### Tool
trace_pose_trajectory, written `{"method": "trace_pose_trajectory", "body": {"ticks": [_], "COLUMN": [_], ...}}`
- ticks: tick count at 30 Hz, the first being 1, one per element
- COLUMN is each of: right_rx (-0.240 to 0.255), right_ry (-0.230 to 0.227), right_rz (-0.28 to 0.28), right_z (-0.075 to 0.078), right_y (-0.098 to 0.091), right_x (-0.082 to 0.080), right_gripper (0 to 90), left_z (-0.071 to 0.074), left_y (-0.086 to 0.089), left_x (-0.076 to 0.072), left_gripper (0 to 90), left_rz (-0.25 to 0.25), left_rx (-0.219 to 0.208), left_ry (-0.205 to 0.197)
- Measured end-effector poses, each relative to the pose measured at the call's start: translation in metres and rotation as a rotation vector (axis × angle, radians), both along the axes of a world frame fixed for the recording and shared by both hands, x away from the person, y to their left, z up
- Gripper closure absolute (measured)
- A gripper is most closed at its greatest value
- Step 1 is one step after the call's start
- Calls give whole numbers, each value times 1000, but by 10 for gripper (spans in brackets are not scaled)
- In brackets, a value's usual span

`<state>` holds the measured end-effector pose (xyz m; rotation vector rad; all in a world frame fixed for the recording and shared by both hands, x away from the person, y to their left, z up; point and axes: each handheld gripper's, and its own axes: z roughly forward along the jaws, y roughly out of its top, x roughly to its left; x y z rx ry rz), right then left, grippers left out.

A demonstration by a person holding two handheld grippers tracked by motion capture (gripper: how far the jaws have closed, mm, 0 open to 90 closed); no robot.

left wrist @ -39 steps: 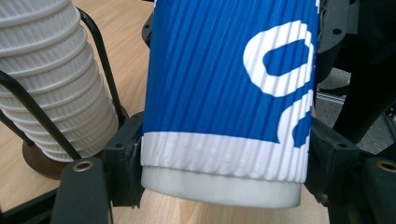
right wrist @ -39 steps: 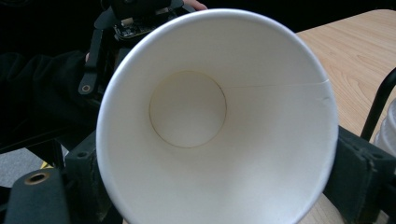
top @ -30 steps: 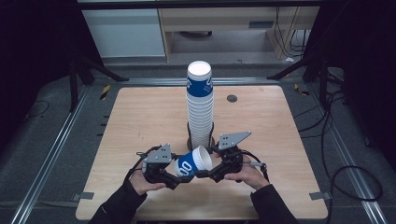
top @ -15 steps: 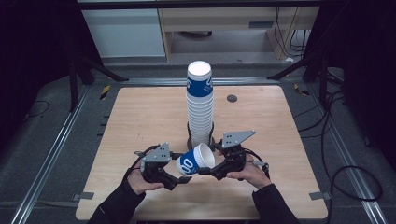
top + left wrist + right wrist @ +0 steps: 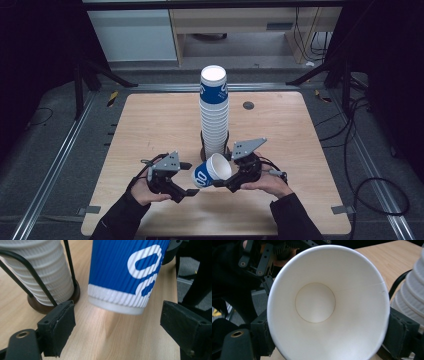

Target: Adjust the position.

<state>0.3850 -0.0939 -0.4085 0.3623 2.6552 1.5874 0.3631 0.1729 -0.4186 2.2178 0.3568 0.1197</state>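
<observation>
While we hold the blue cup (image 5: 211, 172) on its side above the near middle of the counter (image 5: 150, 125), just in front of the tall stack of cups (image 5: 215, 115) in its wire holder (image 5: 206, 150), our right gripper (image 5: 225, 182) has its jaws clenched on the cup near its mouth, one pad on each side of the rim, as the right gripper view makes plain with the white inside facing the camera. Our left gripper (image 5: 192, 178) has just been opening its jaws; they now stand released, wide on either side of the cup's base without pressing on it, so the cup hangs from the right grip alone. We judge this a hand-over: the left let go at the base so that the right could carry the cup by its wider end, and the cup is kept close to the stack, likely so it can go onto it or stay clear of it
</observation>
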Motion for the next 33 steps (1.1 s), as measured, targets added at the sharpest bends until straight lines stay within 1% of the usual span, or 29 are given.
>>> {"method": "trace_pose_trajectory", "body": {"ticks": [3,4,5,7,10,12,14,16,20,22,23,24,25,27,28,29,30,31,32,33], "right_rx": [-53,-83,-83,-87,-76,-76,-84,-88,-85,-85,-85,-69,-69,-47,-27,-27,-16,-16,5,5], "right_ry": [-11,-20,-20,-21,-18,-16,-19,-15,-5,-3,-8,-10,-10,-11,-15,-15,-26,-26,-31,-31], "right_rz": [17,30,30,47,68,78,85,89,90,88,82,74,74,57,36,36,4,4,-21,-21], "right_z": [-1,-3,-3,-4,-4,-3,-3,-3,-3,-3,-3,-2,-2,1,5,5,8,8,11,11], "right_y": [10,17,17,24,31,34,37,38,38,37,36,35,35,31,25,25,18,18,11,11], "right_x": [0,-1,-1,-2,-2,-3,-3,-3,-3,-3,-3,-4,-4,-4,-3,-3,-3,-3,-3,-3], "right_gripper": [156,155,155,155,155,155,155,153,143,132,125,89,89,85,79,79,70,70,71,71], "left_z": [-3,-4,-5,-6,-8,-9,-9,-9,-9,-9,-8,-8,-8,-9,-9,-10,-9,-9,-8,-8], "left_y": [-4,-5,-6,-7,-9,-9,-9,-8,-9,-9,-9,-8,-8,-6,-5,-4,-2,0,2,3], "left_x": [-1,-1,-1,-1,-1,-1,-1,-1,-1,-1,-1,-1,-1,0,1,1,2,3,4,4], "left_gripper": [116,117,117,119,126,145,200,263,268,268,269,269,269,270,270,270,270,270,269,269], "left_rz": [-16,-18,-24,-32,-36,-39,-46,-40,-48,-46,-46,-44,-43,-36,-32,-20,-16,-6,2,13], "left_rx": [33,44,49,66,86,89,90,92,90,85,80,80,80,69,67,61,56,43,34,19], "left_ry": [7,3,7,7,14,17,21,15,16,8,8,5,6,9,9,10,10,10,8,9]}}
